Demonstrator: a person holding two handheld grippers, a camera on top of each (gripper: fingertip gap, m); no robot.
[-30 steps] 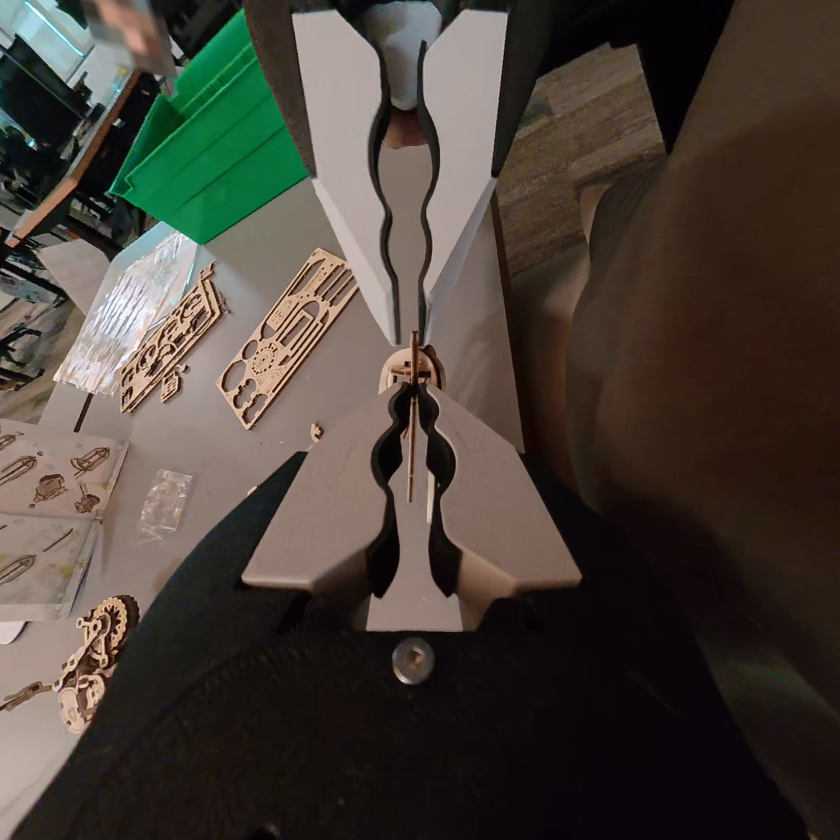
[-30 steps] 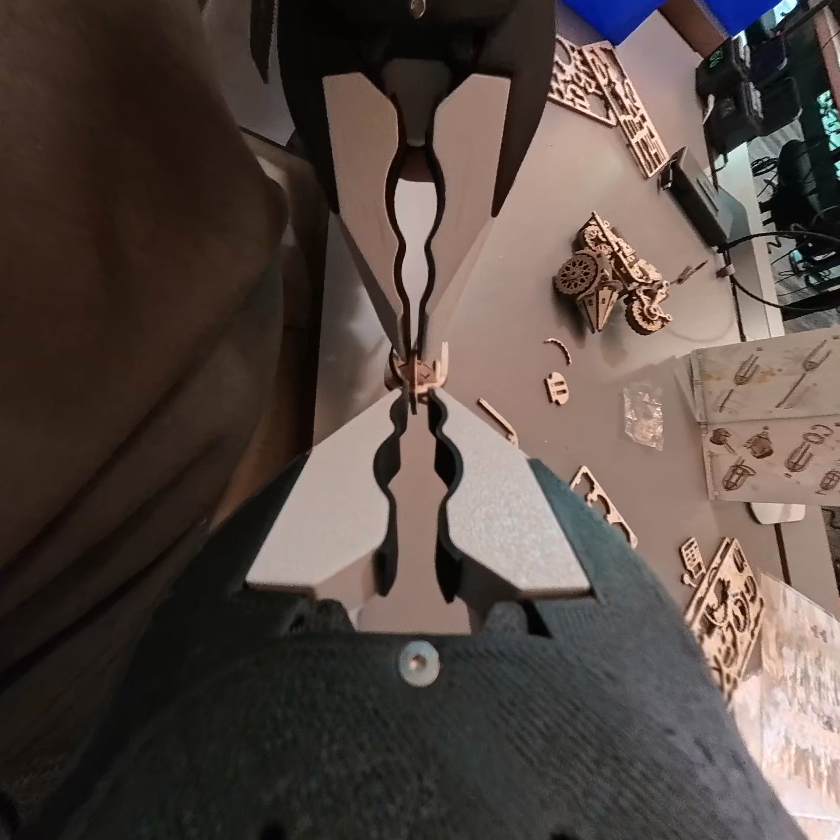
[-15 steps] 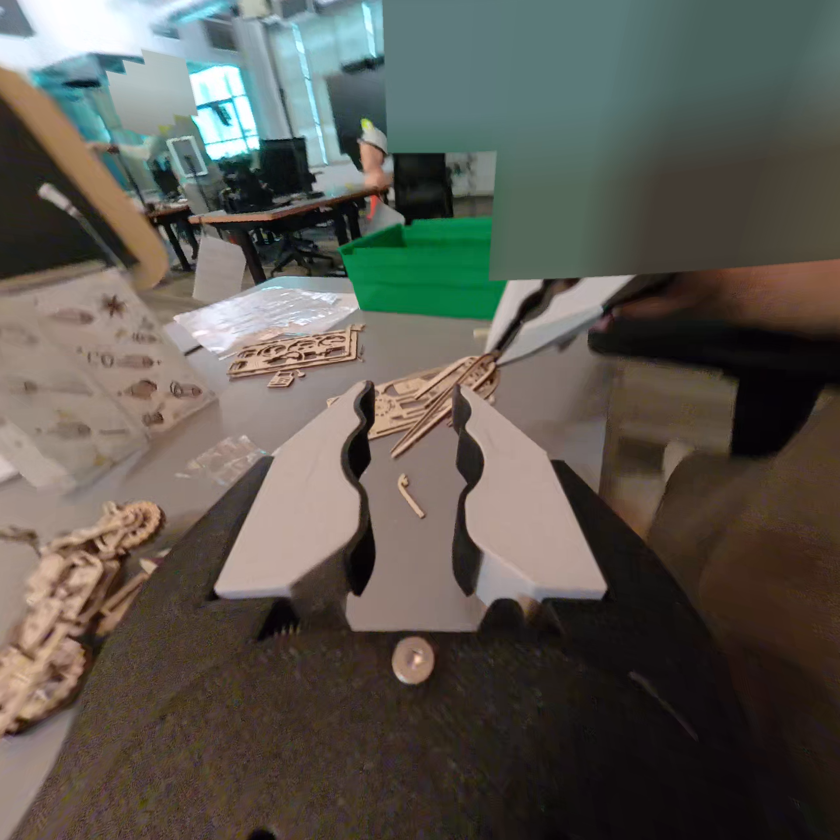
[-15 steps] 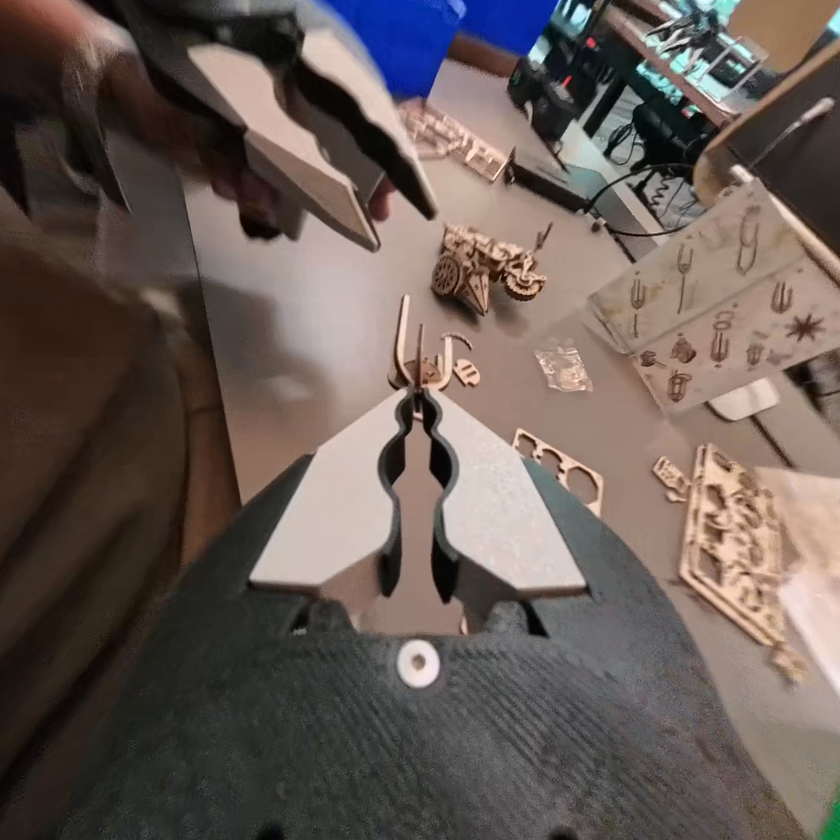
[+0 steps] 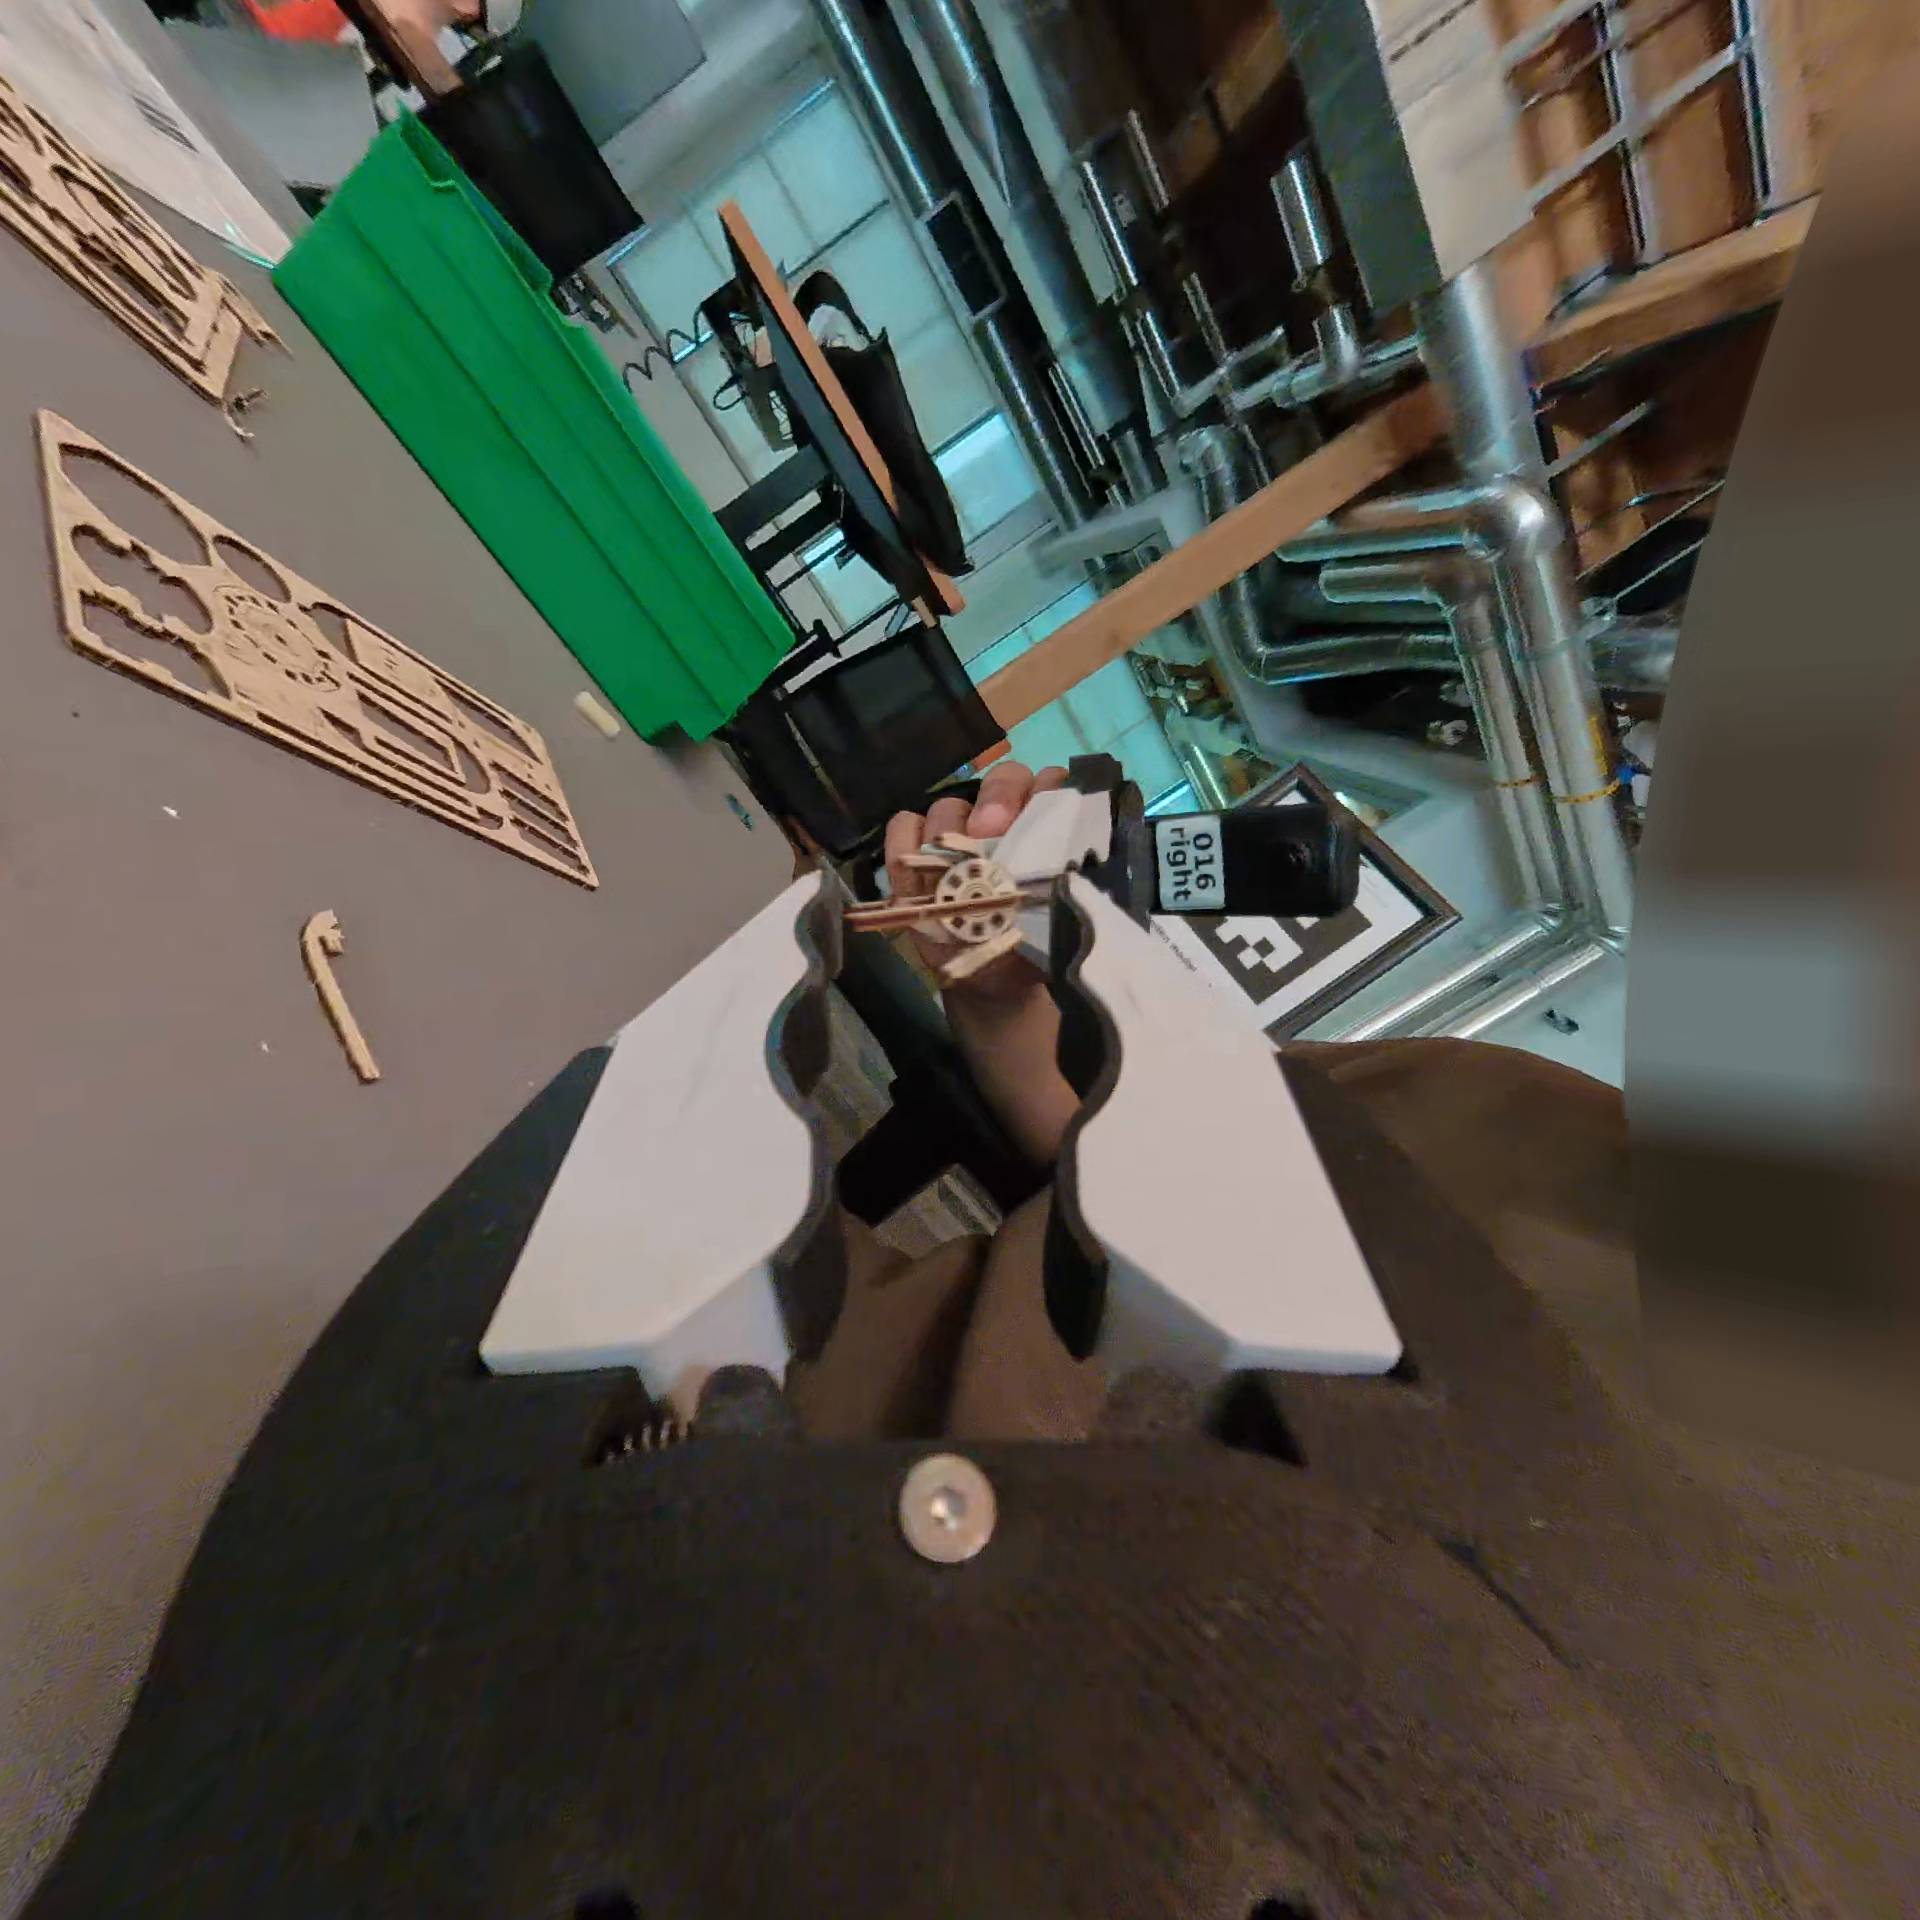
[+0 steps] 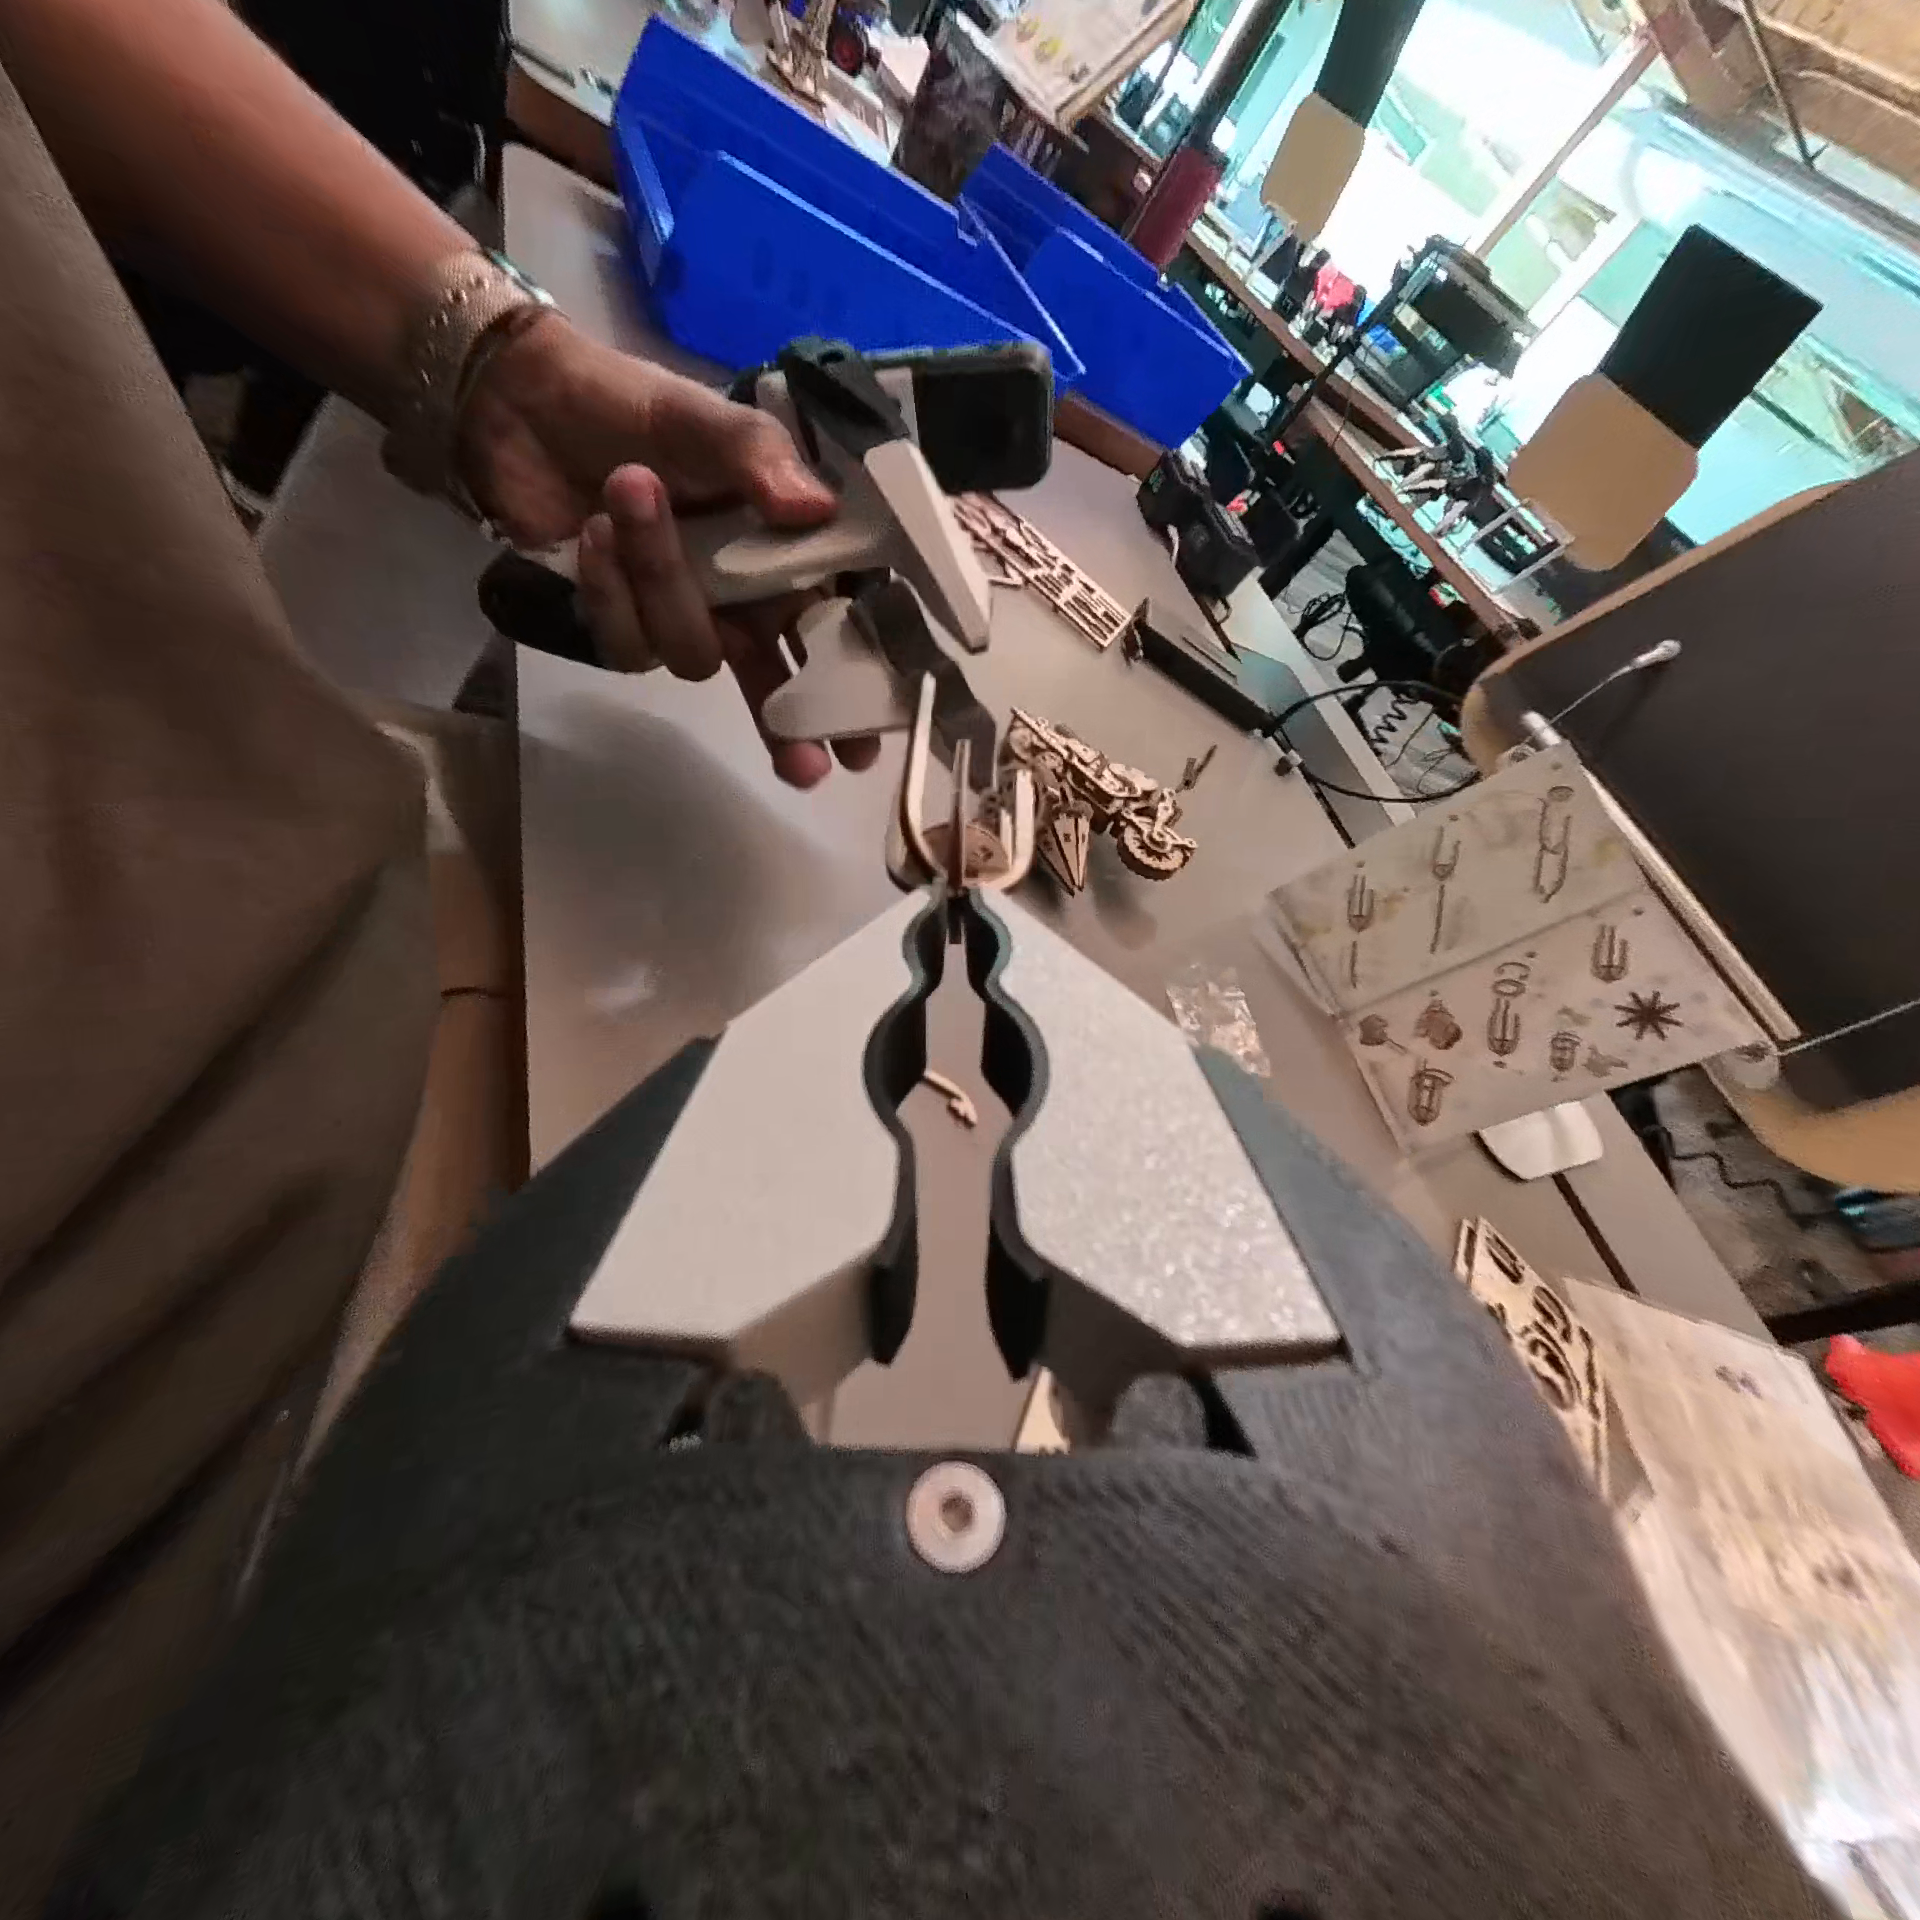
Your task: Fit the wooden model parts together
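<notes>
My right gripper (image 6: 951, 914) is shut on a small wooden sub-assembly (image 6: 951, 831) with curved prongs and a spoked disc, held above the grey table (image 6: 665, 831). In the left wrist view the same sub-assembly (image 5: 971, 906) sits right at my left gripper (image 5: 945, 914), between its open fingertips; I cannot tell whether they touch it. In the right wrist view the left gripper (image 6: 935, 675), held in a hand (image 6: 623, 488), hovers open just above the sub-assembly.
A built wooden motorcycle model (image 6: 1101, 821), an instruction booklet (image 6: 1507, 987), a small plastic bag (image 6: 1216, 1013) and blue bins (image 6: 831, 239) lie beyond. A punched wooden sheet (image 5: 291, 644), a loose hook-shaped part (image 5: 338, 992) and a green bin (image 5: 520, 416) are on the left. Spacing between my two grippers at the tips: around 6 cm. To reach the built wooden motorcycle model (image 6: 1101, 821) in a straight line is about 20 cm for my left fingers, about 25 cm for my right.
A second ago both grippers pinched the sub-assembly tip to tip. The left gripper let go, opened, swung away and now faces it again; the right gripper kept hold.
</notes>
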